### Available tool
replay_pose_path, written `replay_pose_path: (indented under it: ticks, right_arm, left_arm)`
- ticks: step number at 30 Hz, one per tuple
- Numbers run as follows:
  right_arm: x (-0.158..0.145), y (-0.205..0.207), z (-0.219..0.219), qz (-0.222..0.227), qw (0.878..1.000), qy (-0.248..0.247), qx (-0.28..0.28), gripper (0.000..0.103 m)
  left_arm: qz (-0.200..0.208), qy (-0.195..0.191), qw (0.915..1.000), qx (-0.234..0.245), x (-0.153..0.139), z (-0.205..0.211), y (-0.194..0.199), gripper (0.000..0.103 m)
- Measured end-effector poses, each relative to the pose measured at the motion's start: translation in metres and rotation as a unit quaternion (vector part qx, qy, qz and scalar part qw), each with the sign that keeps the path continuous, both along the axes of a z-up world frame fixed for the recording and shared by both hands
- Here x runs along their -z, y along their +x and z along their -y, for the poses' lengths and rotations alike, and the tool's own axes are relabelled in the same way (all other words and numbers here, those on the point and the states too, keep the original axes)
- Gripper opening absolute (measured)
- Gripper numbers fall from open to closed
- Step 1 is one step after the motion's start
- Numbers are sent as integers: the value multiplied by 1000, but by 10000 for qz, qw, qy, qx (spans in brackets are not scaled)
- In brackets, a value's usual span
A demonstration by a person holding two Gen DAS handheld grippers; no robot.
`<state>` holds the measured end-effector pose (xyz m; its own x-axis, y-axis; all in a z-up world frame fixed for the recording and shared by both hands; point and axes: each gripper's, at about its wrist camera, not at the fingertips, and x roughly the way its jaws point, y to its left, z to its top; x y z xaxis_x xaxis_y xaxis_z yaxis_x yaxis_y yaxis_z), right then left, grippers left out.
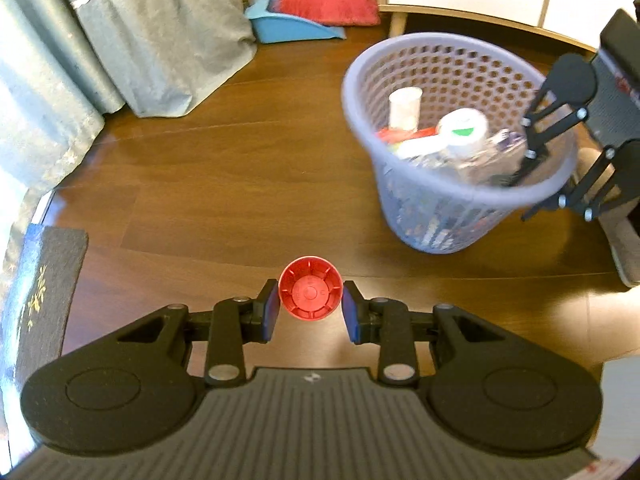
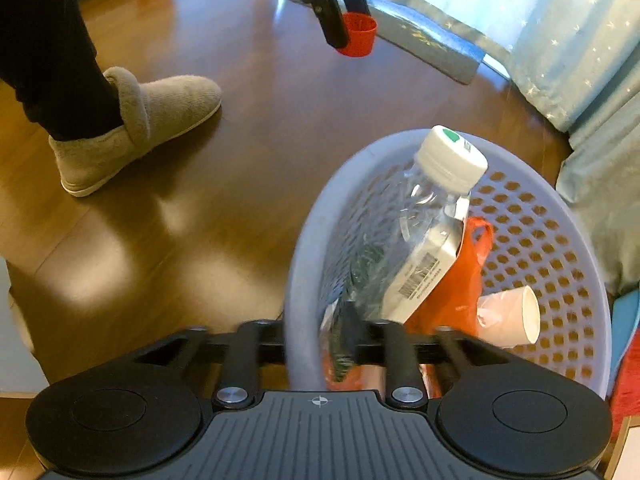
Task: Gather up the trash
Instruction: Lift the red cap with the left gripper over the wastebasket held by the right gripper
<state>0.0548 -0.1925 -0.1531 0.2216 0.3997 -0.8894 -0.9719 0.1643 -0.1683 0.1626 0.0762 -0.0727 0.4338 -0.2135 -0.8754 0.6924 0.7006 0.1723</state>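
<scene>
The small red ribbed plastic cup point(image 1: 310, 293) is pinched between the blue pads of the left tongs point(image 1: 310, 310), its bottom facing the camera, held above the brown wooden floor point(image 1: 224, 184). Ahead and to the right of these tongs stands the lilac perforated plastic basket point(image 1: 436, 216), with the right tongs point(image 2: 320, 340) over its near rim. Their tips are blurred and partly hidden behind the rim; they stand spread, with nothing pressed between them. Just ahead of them a clear crumpled plastic bottle with a white cap point(image 2: 424, 216) lies tilted in the basket, its lower end smeared by motion. Beside it are a white paper cup point(image 2: 512, 316) on its side and an orange plastic bag point(image 2: 464, 280), mostly covered by the bottle. Left of the right tongs, a person's grey fleece slipper point(image 2: 136, 128) rests on the floor, the leg cut off by the frame
</scene>
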Motion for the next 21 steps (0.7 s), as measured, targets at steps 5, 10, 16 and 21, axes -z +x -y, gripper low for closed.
replay_pose_path:
  ticks: [5,10,16,21]
  right_arm:
    - [-2,-19,5,232,9994,-173,-169,63]
    - [-27,-26,9,348,9993,-138,13,63]
    - [-78,-28,15,420,9969,57,666,63]
    - [-118,-17,26,374,9801,245,1932,63]
  left_arm:
    - [-48,4,9998,210,-18,19,-7,28]
    - [-9,-97,9996,280,-43,39,-13,28]
    - [147,-468,9988,46,-83,60,-19,28]
    - [363,-678,9969,-153,-111,77,-27,28]
